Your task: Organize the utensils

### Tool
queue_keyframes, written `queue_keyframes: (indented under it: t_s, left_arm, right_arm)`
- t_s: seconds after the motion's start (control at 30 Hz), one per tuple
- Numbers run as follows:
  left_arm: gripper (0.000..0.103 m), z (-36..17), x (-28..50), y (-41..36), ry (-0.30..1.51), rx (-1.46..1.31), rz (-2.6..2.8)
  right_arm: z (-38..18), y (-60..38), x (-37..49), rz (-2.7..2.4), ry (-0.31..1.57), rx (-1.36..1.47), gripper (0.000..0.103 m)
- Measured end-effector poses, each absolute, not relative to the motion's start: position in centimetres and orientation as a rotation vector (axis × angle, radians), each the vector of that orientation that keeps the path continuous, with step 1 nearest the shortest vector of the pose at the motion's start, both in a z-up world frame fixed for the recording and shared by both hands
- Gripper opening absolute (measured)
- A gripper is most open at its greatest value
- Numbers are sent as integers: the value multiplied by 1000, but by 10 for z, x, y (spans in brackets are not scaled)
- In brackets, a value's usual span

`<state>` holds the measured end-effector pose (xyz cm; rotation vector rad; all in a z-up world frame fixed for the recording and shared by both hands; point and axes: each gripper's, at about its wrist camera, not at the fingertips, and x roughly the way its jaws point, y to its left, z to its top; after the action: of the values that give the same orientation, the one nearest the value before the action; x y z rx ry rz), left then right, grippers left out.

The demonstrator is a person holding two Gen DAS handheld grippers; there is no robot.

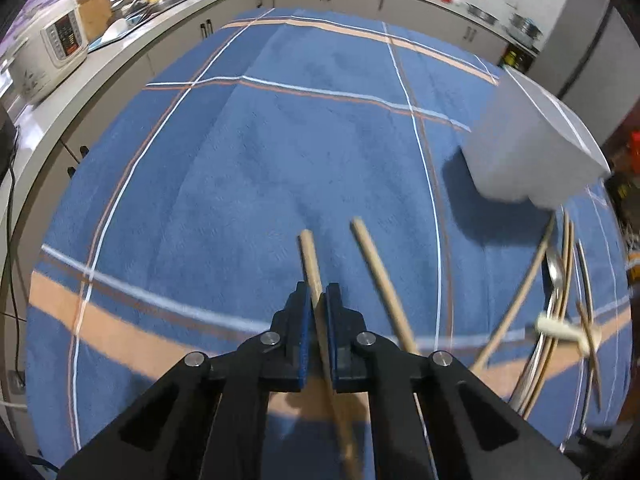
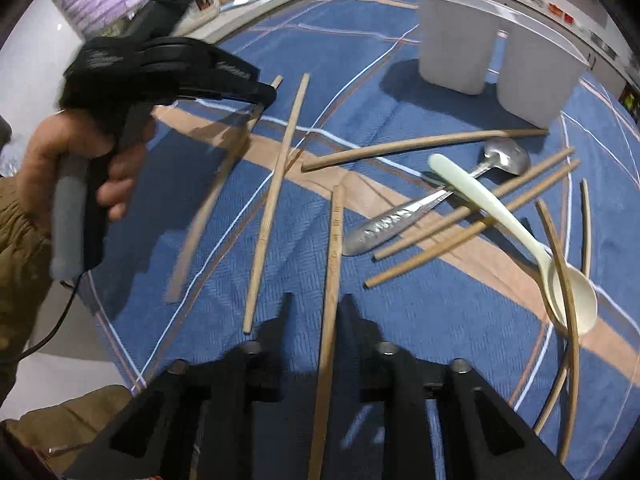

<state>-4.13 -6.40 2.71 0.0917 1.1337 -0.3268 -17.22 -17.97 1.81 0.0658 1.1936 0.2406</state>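
In the left wrist view my left gripper (image 1: 318, 300) is shut on a wooden chopstick (image 1: 309, 256), whose end sticks out past the blue pads. A second chopstick (image 1: 380, 280) lies on the cloth just to its right. From the right wrist view, the left gripper (image 2: 269, 94) hangs at the upper left with its blurred chopstick (image 2: 208, 208) slanting down. My right gripper (image 2: 318, 308) is shut on another chopstick (image 2: 335, 232), which runs straight up between its dark fingers. Several more chopsticks, a metal spoon (image 2: 504, 156) and a white plastic spoon (image 2: 572, 300) lie scattered to the right.
A white two-compartment container (image 2: 452, 52) stands at the back right on the blue checked cloth (image 2: 400, 320); it also shows as a white container (image 1: 532, 148) in the left wrist view. A person's hand (image 2: 80, 160) grips the left handle. Kitchen counters and a rice cooker (image 1: 48, 52) lie behind.
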Motion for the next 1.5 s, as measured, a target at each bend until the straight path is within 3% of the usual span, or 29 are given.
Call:
queue_keyframes:
  t_s: [0.33, 0.83, 1.03, 1.5]
  left_arm:
    - [6, 30, -112, -31, 1173, 51, -413]
    - [8, 27, -113, -51, 1134, 150, -353]
    - [5, 32, -121, -40, 1096, 67, -328]
    - [5, 112, -171, -33, 893, -17, -386]
  right_arm:
    - [29, -197, -218, 256, 1269, 18, 8]
    - [29, -187, -178, 235, 1366, -90, 9]
    - [33, -198, -192, 258, 1265, 31, 6]
    - [106, -236, -256, 235, 898, 220, 6]
